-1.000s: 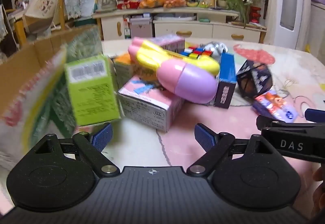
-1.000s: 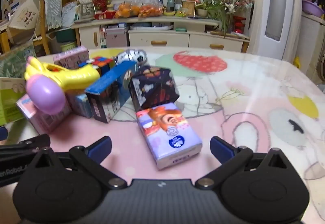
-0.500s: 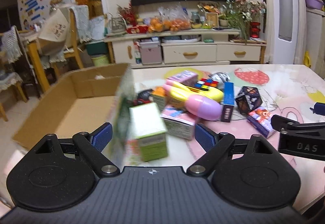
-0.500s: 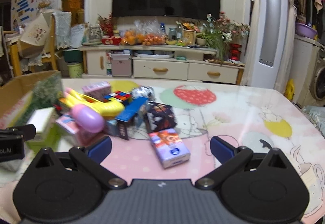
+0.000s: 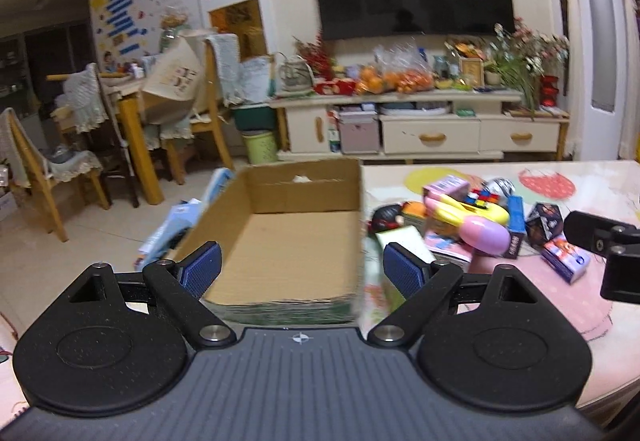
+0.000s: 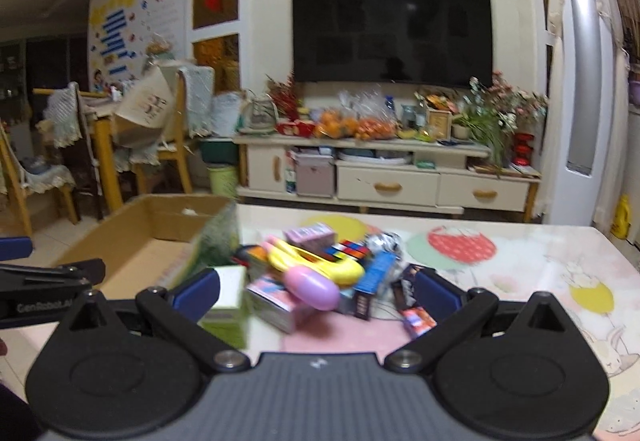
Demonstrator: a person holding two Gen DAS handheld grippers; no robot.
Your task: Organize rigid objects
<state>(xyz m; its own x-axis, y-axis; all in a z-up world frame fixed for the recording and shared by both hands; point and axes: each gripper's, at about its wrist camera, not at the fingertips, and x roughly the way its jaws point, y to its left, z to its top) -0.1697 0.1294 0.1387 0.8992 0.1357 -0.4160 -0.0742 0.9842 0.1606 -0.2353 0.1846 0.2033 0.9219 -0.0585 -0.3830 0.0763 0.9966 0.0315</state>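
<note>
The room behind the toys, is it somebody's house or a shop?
Most likely a living room in somebody's house. A big television hangs on the wall above a low cabinet with drawers, piled with oranges and flowers. Wooden chairs with cloth covers stand at the left.

only "genrobot.ai" reads, printed on the left hand-held gripper (image 6: 44,305) body.

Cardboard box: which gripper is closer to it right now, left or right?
Left. The left gripper hangs open right over the cardboard box, at its near edge. The right gripper, also open, is off to the box's right, over the pile of toys on the table.
</note>
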